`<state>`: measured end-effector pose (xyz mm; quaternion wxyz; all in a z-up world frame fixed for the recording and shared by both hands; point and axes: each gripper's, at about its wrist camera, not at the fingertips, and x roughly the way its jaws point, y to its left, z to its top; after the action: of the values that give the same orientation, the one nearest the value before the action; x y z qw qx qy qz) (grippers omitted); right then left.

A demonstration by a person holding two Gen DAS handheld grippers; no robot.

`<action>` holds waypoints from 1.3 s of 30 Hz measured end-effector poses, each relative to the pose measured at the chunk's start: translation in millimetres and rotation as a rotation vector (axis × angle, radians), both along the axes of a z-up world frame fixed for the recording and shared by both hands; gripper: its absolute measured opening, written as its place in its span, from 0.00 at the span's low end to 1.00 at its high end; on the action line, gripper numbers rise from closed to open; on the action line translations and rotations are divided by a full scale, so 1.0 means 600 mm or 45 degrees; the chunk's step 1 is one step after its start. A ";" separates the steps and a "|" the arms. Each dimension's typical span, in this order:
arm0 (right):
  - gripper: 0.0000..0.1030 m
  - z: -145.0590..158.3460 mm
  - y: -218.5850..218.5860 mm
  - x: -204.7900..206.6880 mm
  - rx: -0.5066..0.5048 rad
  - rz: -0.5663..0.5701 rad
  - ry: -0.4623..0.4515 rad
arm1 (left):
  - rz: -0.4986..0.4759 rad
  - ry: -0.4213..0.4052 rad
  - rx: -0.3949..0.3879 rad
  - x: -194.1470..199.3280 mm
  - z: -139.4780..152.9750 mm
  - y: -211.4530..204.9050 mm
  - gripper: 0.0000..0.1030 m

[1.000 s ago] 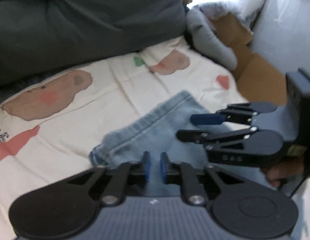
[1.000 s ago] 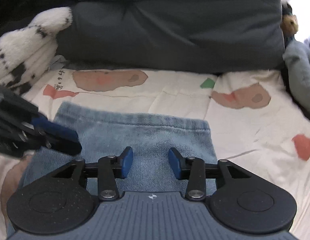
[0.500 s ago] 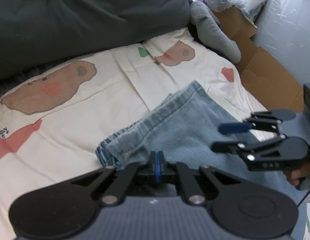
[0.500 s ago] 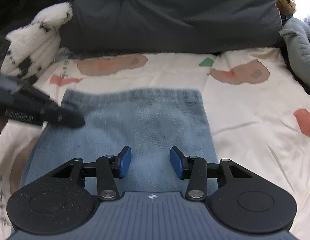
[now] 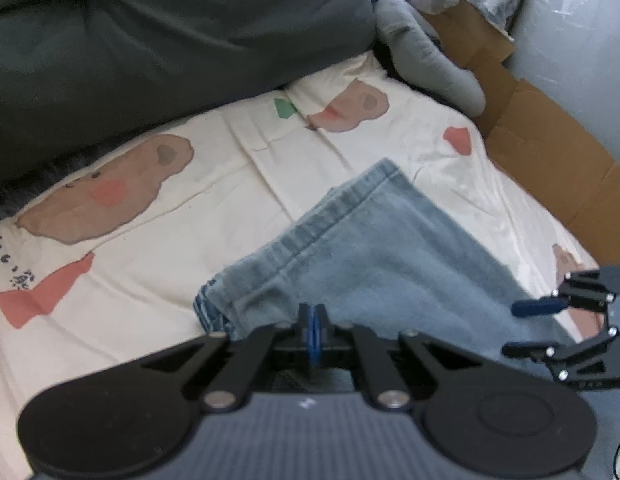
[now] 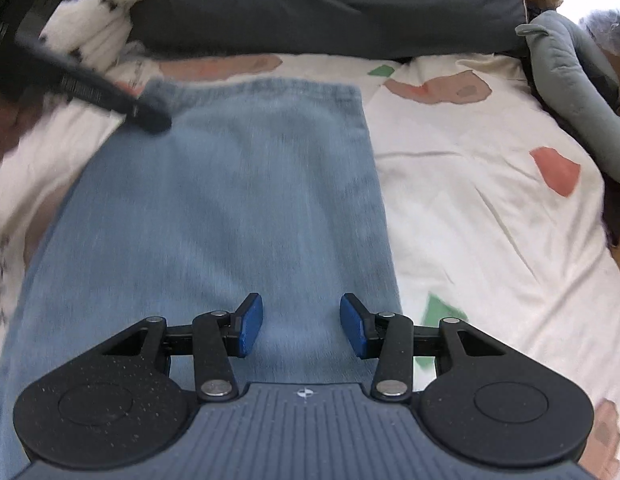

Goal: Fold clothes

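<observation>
Left wrist: claw (image 5: 314, 330) body hides the jeans' (image 5: 374, 264) pinched edge.

Plenty of open cream cartoon-print bedsheet (image 6: 470, 208) to the right of the light blue denim jeans (image 6: 229, 200), flat and passable. The far side is walled off by a big dark grey pillow (image 6: 330, 4), with a grey plush toy (image 6: 574, 92) (plus brown cardboard (image 5: 550, 140) behind it) crowding the right edge.
</observation>
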<state>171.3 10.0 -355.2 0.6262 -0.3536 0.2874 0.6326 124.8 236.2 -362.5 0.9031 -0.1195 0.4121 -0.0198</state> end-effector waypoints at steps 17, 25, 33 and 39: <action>0.48 0.001 -0.160 0.032 -0.134 -0.108 0.031 | -0.196 0.132 -0.080 -0.039 -0.036 -0.073 0.11; 0.45 0.002 -0.251 0.032 -0.175 -0.148 0.045 | -0.169 0.157 -0.048 -0.042 -0.025 -0.080 0.12; 0.44 0.009 -0.345 0.021 -0.212 -0.182 -0.025 | -0.310 0.167 -0.108 -0.054 -0.005 -0.128 0.31; 0.44 0.017 -0.383 0.019 -0.229 -0.244 -0.022 | -0.455 0.190 -0.150 -0.067 -0.003 -0.197 0.35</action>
<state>182.6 -219.8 -345.1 0.6520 -0.3847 0.3701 0.5385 84.8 118.0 -364.5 0.8435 -0.0983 0.4906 -0.1951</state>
